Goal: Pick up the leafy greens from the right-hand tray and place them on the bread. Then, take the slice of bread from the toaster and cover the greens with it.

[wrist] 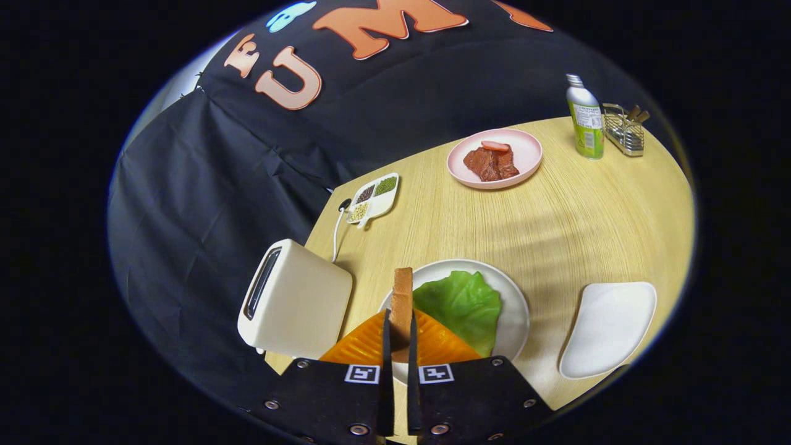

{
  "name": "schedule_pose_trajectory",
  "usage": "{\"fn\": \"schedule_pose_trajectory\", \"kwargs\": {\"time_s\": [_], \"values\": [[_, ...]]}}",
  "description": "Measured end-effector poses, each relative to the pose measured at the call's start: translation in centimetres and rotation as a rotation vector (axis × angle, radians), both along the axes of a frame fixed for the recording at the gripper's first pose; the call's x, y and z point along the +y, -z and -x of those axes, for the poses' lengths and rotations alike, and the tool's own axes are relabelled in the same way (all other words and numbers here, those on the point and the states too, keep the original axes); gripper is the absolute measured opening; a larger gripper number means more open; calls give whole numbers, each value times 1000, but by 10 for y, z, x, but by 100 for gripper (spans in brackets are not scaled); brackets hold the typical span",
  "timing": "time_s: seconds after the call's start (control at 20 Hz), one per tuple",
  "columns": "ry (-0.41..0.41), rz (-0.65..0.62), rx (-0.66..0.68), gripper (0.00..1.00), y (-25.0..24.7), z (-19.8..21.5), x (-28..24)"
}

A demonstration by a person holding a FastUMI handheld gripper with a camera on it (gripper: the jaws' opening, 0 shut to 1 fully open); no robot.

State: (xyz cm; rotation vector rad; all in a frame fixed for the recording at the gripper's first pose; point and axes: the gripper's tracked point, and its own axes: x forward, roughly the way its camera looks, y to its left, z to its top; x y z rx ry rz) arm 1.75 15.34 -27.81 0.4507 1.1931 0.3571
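Observation:
A slice of bread (403, 290) stands on edge between my orange ribbed fingers (364, 343), and my gripper (400, 318) is shut on it. The slice hangs over the near left side of a white round plate (516, 309). A green leaf (460, 303) lies flat on that plate, just right of the held slice. Whatever is under the leaf is hidden. The cream toaster (296, 303) stands left of the plate with its slot facing up, and the slot looks dark.
A white tray (609, 327) lies right of the plate with nothing on it. Farther back stand a pink plate of meat (494, 157), a divided dish of grains (374, 198), a green bottle (586, 120) and a wire caddy (624, 130). The toaster's cord (337, 228) runs off the table's left edge.

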Motion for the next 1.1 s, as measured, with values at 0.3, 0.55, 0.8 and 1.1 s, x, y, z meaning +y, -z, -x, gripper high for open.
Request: {"fn": "schedule_pose_trajectory", "kwargs": {"time_s": [0.3, 0.55, 0.8, 1.1], "values": [[20, 44, -47, 10, 23, -2, -31], [7, 128, -144, 27, 24, -11, -55], [41, 155, -277, 40, -7, -24, -75], [82, 270, -628, 59, -91, -45, -104]]}}
